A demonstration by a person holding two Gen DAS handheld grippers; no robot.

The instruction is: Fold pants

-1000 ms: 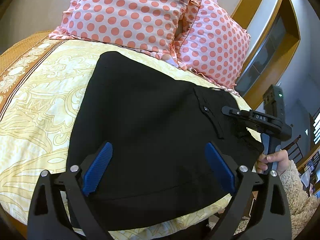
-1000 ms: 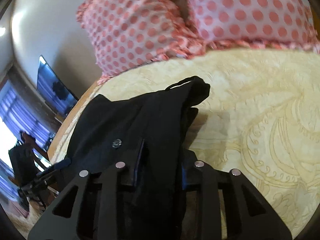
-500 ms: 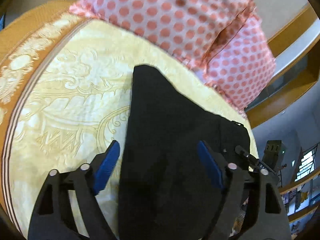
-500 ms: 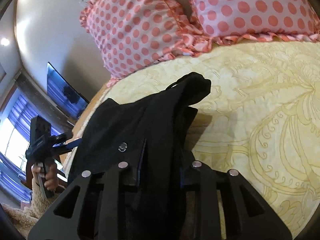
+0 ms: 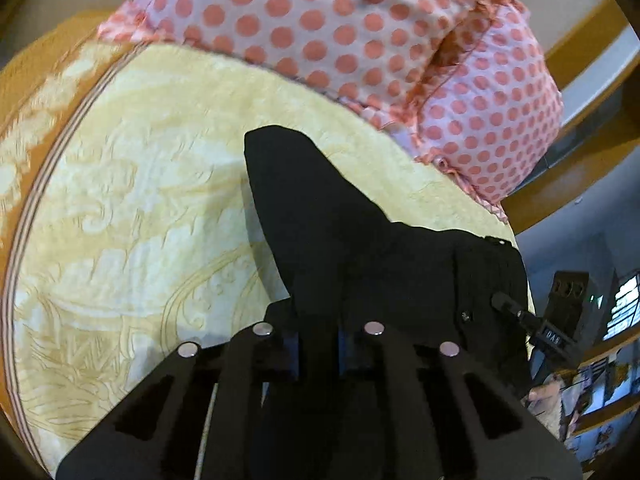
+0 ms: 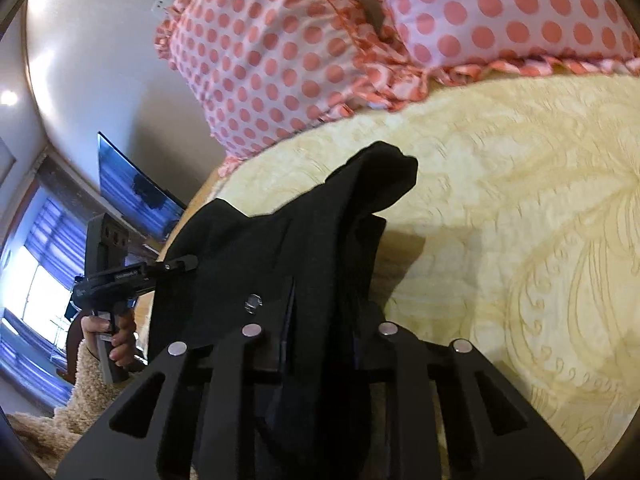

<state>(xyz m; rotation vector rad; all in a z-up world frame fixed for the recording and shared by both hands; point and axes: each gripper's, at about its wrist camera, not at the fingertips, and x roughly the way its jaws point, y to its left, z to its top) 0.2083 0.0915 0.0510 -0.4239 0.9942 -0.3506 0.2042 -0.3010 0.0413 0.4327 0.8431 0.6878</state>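
Left wrist view shows our left gripper clenched on the near edge of the black pants, which lie on the yellow patterned bedspread toward its right edge, below the polka-dot pillows. Our right gripper likewise pinches a bunched part of the limp, matte cloth. We judge the fold goes best if we raise both holds evenly, keep the soft fabric taut between them, and lay it over without dragging the embossed cover.

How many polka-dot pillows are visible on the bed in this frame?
2. One polka-dot pillow lies at the head of the bed; the second pillow leans beside it, to its right in the left wrist view. Others may sit outside both views.
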